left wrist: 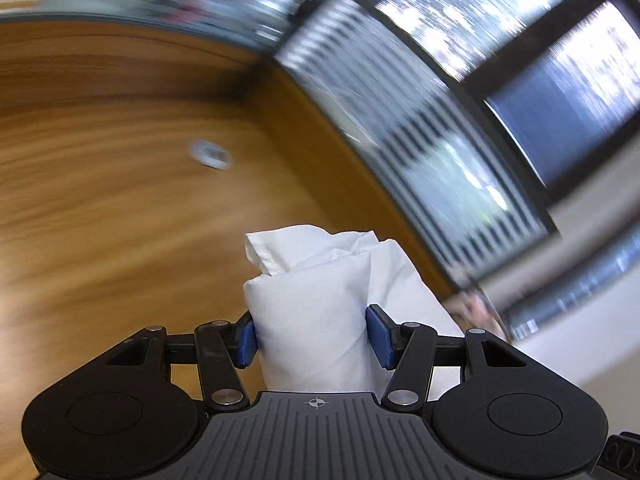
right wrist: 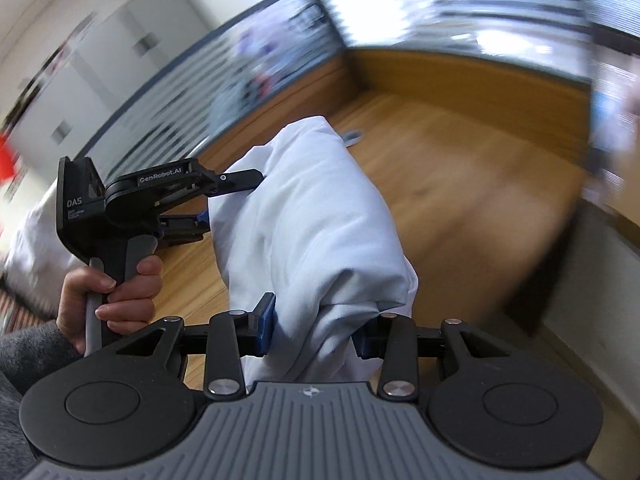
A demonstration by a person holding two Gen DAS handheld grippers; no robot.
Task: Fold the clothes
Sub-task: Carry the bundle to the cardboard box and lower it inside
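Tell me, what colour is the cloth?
White, plain cloth; clearest in the left wrist view.

Bright daylight floods through the windows (left wrist: 520, 20), blown out white; backgrounds smear with motion blur, and fisheye bending curves the edges.

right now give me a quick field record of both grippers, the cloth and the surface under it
left gripper: blue pads pressed on a bunch of cloth
right gripper: closed on another bunch of the same cloth
garment: white, bunched, spanning between the two grippers
left hand: wrapped round the left gripper's handle
table: wooden, blurred by motion
small pale object on table: too blurred to name
fold state: not yet folded
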